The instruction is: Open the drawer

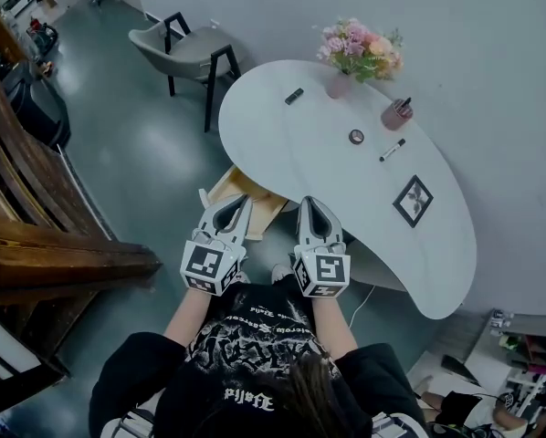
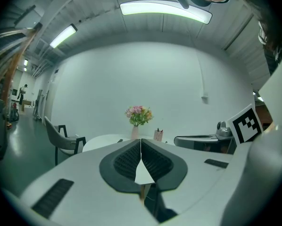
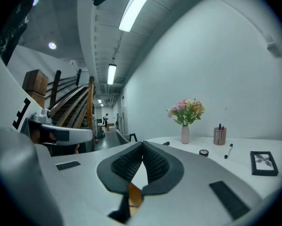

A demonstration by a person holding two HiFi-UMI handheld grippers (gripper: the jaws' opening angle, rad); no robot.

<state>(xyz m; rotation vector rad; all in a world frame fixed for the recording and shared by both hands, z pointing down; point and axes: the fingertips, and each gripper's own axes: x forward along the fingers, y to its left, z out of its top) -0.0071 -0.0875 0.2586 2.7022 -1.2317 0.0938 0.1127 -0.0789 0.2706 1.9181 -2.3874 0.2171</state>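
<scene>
White table [image 1: 291, 149] over wooden drawer [image 1: 248, 199]

Head view looks down; gripper views face table [image 1: 282, 135].

From where I stand the person wears a black shirt [image 1: 255, 340] printed with white lettering, and the white-shelled left claw [image 1: 240, 201] and right claw [image 1: 311, 203] have black ribbed pads [image 2: 127, 163] and a cube [image 1: 209, 265] of black-and-white square markers each.
</scene>
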